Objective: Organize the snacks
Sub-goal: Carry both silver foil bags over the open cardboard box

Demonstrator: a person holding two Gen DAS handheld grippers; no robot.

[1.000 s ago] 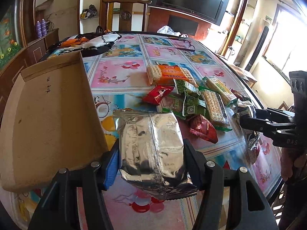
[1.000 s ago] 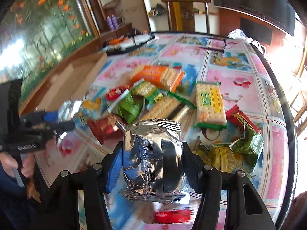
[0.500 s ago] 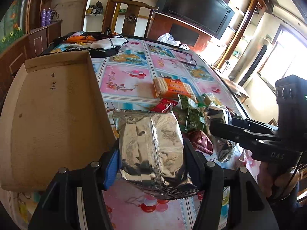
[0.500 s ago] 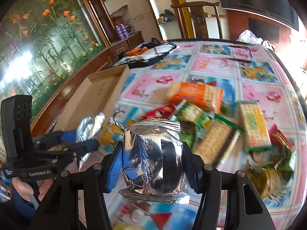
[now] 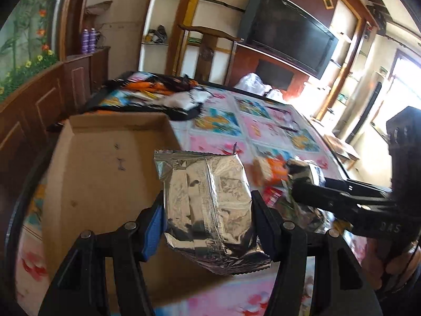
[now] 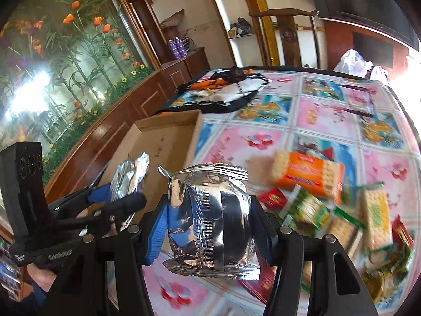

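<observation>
So the cardboard box (image 5: 105,173) is sitting on the flowery tablecloth (image 6: 329,115) at the table's left edge, and as far as I'm seeing, its visible floor is bare apart from some pen marks.

The left gripper (image 5: 208,218) is clamping 1 silver foil packet (image 5: 208,205) between its pads, holding it up in front of the box's right wall. The right gripper (image 6: 208,226) is clamping a 2nd silver packet (image 6: 210,218), hanging over the tablecloth just right of the box.

The left wrist view is catching the big dark TV (image 5: 289,39) on the wall and the right gripper coming in from the side with a hand (image 5: 389,266) under it. The right wrist view is the one showing the rest of the loot: an orange cracker pack (image 6: 307,176), green cracker packs (image 6: 373,213) and small red packets (image 6: 273,197) lying in a loose pile to the right, kinda blurry. It's also showing the painted flower panel (image 6: 52,52) along the left wall.

Farther back, a black, white and orange bag (image 6: 226,92) is lying just beyond the box, with a wooden chair (image 6: 286,31) standing behind the table. In the left view the packet itself is blocking part of the box's near right corner.
</observation>
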